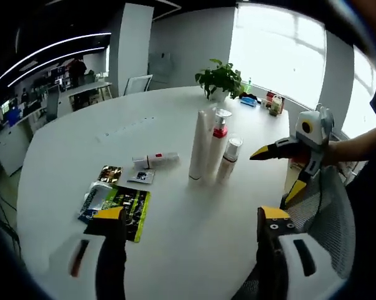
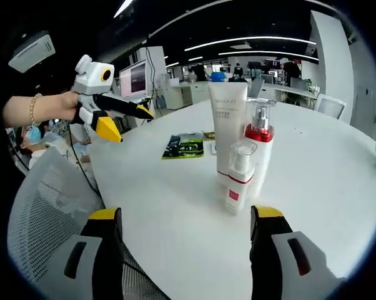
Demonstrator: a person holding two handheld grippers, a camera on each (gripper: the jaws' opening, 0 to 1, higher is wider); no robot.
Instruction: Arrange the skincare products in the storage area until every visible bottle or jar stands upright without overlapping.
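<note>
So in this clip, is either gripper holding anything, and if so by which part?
Nothing is held. The left gripper and right gripper are both open over the bare white table, fingers apart and empty. The standing bottles are untouched.

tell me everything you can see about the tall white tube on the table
The tall white tube is the tallest of three skincare items clustered on the round white table. It looks like smooth matte plastic, with small dark lettering near its top. It stands upright, right beside the red-collared pump bottle and behind the small pump bottle. Neither gripper touches it.
</note>
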